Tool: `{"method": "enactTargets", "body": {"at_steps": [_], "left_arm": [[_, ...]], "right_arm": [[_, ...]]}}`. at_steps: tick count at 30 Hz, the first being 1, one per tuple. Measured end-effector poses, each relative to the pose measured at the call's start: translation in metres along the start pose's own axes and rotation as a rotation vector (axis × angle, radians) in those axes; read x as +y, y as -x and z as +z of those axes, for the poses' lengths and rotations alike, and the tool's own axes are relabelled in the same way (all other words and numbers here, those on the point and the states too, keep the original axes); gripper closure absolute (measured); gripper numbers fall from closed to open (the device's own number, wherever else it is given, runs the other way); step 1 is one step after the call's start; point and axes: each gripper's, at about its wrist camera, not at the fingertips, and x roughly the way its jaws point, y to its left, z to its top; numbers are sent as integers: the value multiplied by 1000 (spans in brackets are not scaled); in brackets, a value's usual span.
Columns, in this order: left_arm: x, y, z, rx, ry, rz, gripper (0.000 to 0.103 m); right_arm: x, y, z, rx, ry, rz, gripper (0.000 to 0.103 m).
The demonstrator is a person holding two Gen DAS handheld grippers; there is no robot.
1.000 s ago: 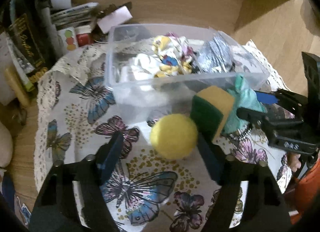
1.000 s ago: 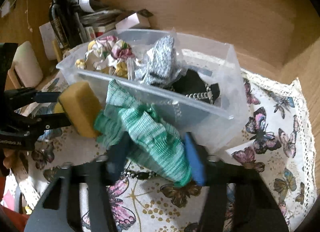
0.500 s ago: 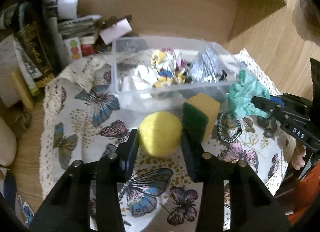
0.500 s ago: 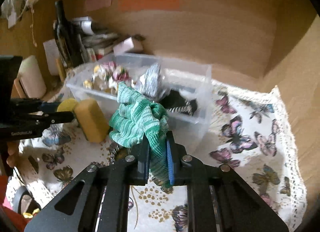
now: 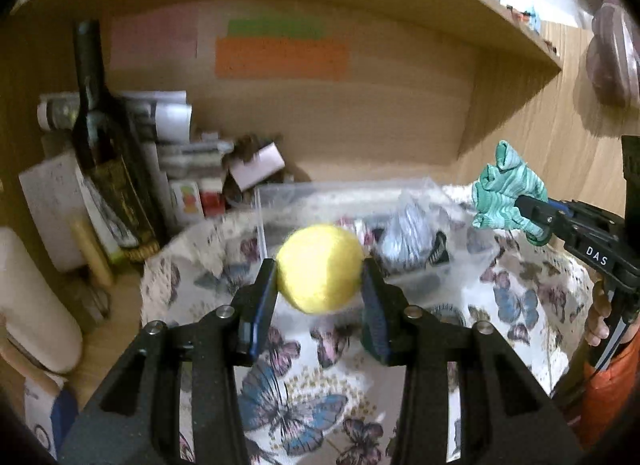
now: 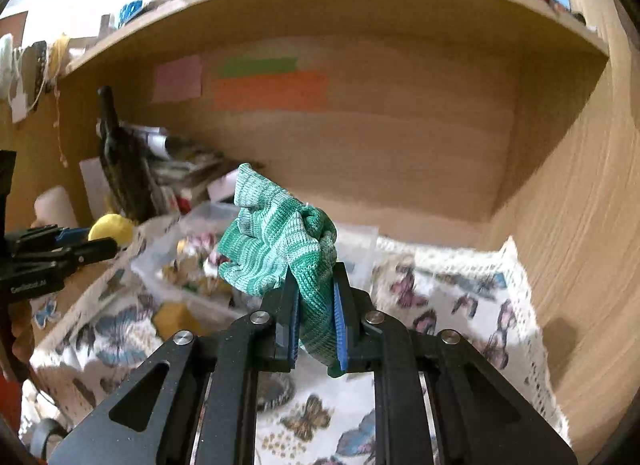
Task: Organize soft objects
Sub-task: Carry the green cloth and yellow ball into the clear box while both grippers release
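Ball (image 5: 320,268), yellow and fuzzy, pinched between the left gripper (image 5: 320,283) fingers, held above the butterfly cloth (image 5: 304,389). Green striped knit cloth (image 6: 280,249), crumpled, clamped in the nearly closed right gripper (image 6: 316,297). Clear bin (image 5: 340,201) behind is blurred, its contents hard to make out; sponge (image 6: 174,319) is an indistinct yellow patch.

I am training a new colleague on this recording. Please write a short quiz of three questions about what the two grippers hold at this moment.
1. True or false: the left gripper holds a yellow ball.
2. The right gripper is shut on: A) a sponge, B) a green knitted cloth, C) nothing.
3. What clear container stands on the butterfly tablecloth?

Key: 1 true; 2 B; 3 the plastic bin.
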Motion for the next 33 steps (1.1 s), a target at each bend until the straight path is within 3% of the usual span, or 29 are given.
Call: {"method": "enactTargets", "body": {"at_steps": [9, 19, 20, 22, 33], "left_arm": [[-2, -19, 25, -64, -20, 44, 61], [11, -82, 25, 65, 9, 41, 61], [11, -87, 23, 150, 60, 33, 61], [11, -97, 20, 180, 60, 35, 61], [2, -113, 12, 230, 20, 21, 61]], "right_arm": [[-4, -28, 25, -22, -23, -28, 90], [-7, -99, 26, 113, -31, -42, 90], [-6, -105, 24, 128, -28, -43, 90], [-4, -117, 20, 162, -18, -45, 90], [-2, -147, -1, 273, 17, -26, 90]]}}
